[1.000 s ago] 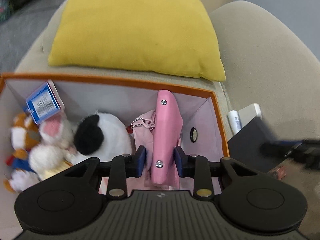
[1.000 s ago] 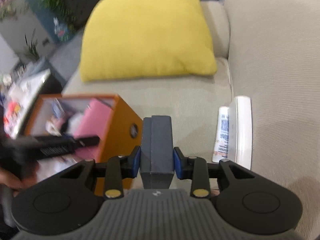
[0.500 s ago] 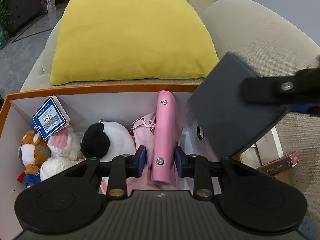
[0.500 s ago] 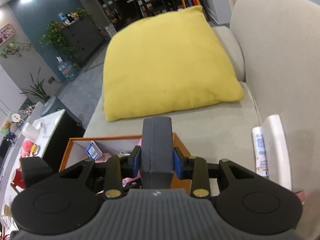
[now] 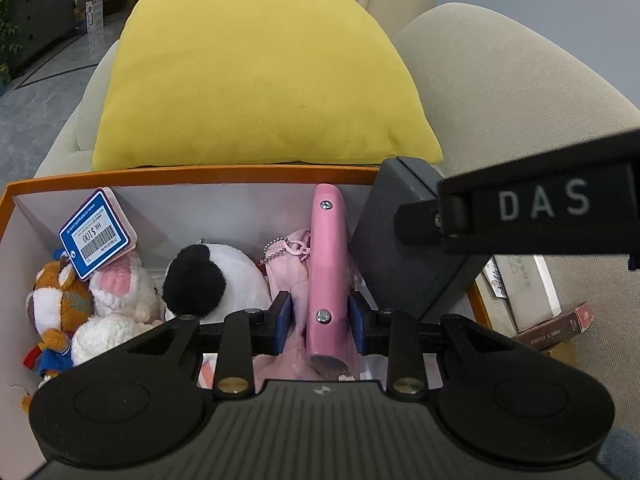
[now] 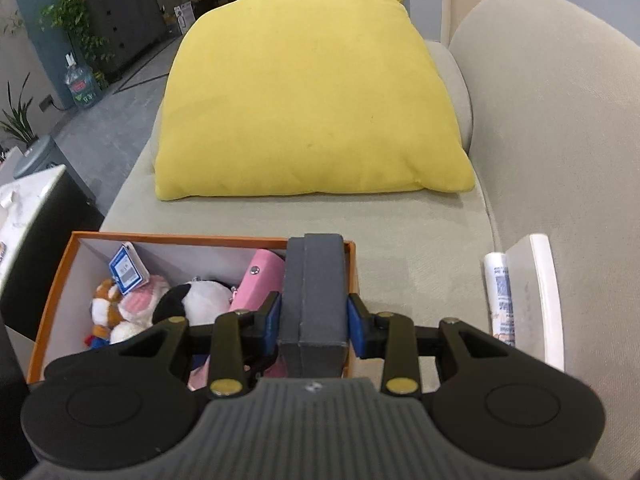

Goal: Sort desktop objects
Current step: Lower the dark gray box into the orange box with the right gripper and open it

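Observation:
An orange box [image 5: 200, 171] with a white inside sits on a beige sofa and holds plush toys [image 5: 216, 276] and a pink pouch. My left gripper [image 5: 320, 316] is shut on a pink case [image 5: 326, 264], upright inside the box at its right side. My right gripper [image 6: 314, 320] is shut on a dark grey box [image 6: 314, 292] and holds it over the orange box's [image 6: 160, 237] right wall. In the left wrist view the grey box [image 5: 404, 248] hangs tilted just right of the pink case.
A yellow cushion [image 6: 308, 96] lies behind the orange box. A white box [image 6: 532, 296] and a printed packet [image 6: 498, 292] lie on the seat to the right. A dark red box [image 5: 556, 326] lies beside them. The sofa back [image 6: 560, 120] rises on the right.
My right gripper carried the grey box left and down, to the orange box's right wall. My left gripper kept the pink case in the box, its grip slightly wider now.

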A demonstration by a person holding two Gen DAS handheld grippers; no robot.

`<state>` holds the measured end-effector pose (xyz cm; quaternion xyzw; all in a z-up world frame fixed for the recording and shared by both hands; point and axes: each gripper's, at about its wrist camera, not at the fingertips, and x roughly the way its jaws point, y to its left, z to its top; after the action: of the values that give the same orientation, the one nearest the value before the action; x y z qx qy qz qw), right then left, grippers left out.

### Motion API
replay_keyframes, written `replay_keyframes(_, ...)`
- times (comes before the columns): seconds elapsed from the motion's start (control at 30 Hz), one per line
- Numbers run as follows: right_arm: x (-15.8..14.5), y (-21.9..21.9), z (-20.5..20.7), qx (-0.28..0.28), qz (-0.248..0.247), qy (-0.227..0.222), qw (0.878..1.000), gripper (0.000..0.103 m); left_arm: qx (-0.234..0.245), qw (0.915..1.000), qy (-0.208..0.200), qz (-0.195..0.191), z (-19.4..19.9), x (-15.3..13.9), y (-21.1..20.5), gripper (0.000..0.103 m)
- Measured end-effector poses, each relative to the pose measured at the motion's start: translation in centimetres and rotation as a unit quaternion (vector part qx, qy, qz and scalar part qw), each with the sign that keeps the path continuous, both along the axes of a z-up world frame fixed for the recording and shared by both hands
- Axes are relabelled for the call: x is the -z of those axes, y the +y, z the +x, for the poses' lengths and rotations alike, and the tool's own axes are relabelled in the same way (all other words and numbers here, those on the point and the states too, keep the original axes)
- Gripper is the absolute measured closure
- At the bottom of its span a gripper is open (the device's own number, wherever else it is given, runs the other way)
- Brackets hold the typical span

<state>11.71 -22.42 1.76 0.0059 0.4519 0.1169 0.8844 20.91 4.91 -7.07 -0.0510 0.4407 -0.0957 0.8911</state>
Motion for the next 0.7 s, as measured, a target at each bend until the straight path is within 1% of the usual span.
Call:
replay_keyframes(0.1, 0.0, 0.3, 0.5, 0.002, -0.004, 0.003, 1.0, 0.066, 0.0, 1.0, 0.002, 0.001, 0.4, 0.2, -0.4, 0.067)
replay_keyframes(0.23, -0.2, 0.6, 0.5, -0.008, -0.005, 0.007, 1.0, 0.06, 0.002, 0.9999, 0.009, -0.006, 0.6, 0.4, -0.4, 0.065)
replay_keyframes(0.33, -0.2, 0.5, 0.6, -0.012, -0.001, 0.006, 1.0, 0.06, 0.001, 0.9999, 0.011, -0.006, 0.6, 0.2, -0.5, 0.064)
replay_keyframes(0.4, -0.3, 0.3, 0.7, -0.012, 0.01, 0.009, 1.0, 0.06, 0.003, 0.9999, 0.011, -0.008, 0.9, 0.4, -0.5, 0.061)
replay_keyframes(0.47, -0.2, 0.0, 0.7, -0.01, 0.025, 0.019, 0.999, 0.06, 0.002, 0.9998, 0.013, -0.018, 1.1, 0.3, -0.2, 0.06)
replay_keyframes(0.6, -0.3, 0.1, 0.5, -0.013, 0.025, 0.004, 1.0, 0.06, 0.007, 0.9998, 0.014, -0.013, 1.4, 0.2, 0.1, 0.057)
replay_keyframes(0.7, -0.9, -0.3, 0.1, -0.019, 0.035, -0.01, 0.999, 0.06, 0.009, 0.9996, 0.016, -0.023, 1.6, 0.2, 0.9, 0.054)
